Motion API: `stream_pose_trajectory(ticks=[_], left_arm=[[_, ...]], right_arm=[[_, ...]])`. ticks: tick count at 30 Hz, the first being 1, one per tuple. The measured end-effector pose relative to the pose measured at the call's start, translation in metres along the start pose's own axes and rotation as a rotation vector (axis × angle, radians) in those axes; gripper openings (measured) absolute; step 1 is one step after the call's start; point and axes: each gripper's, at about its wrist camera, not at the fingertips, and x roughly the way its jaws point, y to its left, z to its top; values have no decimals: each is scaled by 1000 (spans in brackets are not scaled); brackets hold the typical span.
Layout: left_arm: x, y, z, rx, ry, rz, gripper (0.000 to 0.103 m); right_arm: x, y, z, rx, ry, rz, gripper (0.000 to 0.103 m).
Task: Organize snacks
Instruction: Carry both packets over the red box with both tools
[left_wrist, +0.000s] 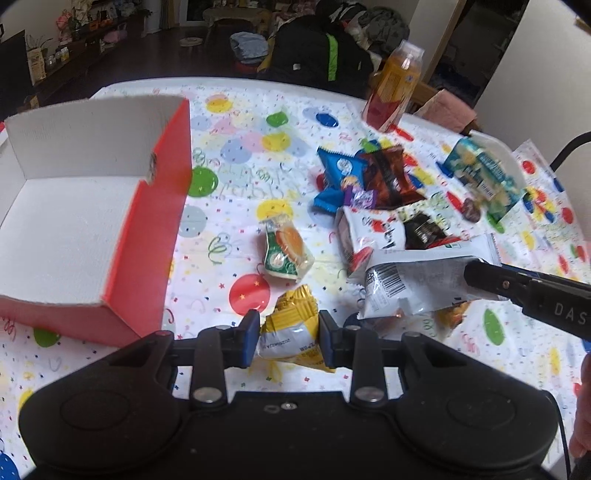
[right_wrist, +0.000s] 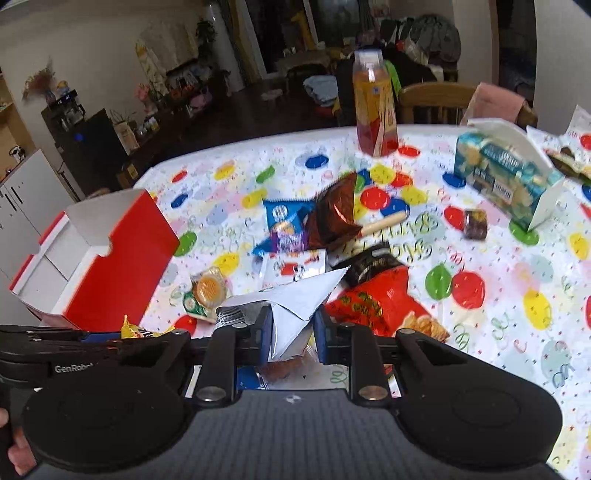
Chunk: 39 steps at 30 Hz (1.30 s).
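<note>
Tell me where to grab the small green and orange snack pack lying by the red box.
Take the green and orange snack pack across its narrow width, probably from straight above. It lies flat on the tablecloth, apart from the red box and the other packets, so both long edges look free for fingers.

- The red box (left_wrist: 92, 206) is running off the left edge of the left wrist view.
- The silver packet (right_wrist: 295, 314) is hiding part of a red snack bag (right_wrist: 380, 302) — its print is blurring.
- The juice bottle (left_wrist: 395, 85) is smearing; its label is staying unreadable.
</note>
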Motion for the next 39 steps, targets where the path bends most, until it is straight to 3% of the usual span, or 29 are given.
stream_pose_trajectory(ticks=[7, 18, 26, 39], left_arm=[[-37, 16, 15, 41, -47, -36, 31], [-79, 75, 36, 61, -98, -73, 31], [-90, 129, 51, 63, -125, -34, 31], [-73, 209, 79, 48, -124, 71, 31]], right_arm=[[-26, 30, 11, -10, -54, -13, 22], [-37, 117, 29, -61, -117, 21, 22], [-14, 182, 41, -113, -125, 58, 22], [49, 264, 40, -214, -52, 86, 22]])
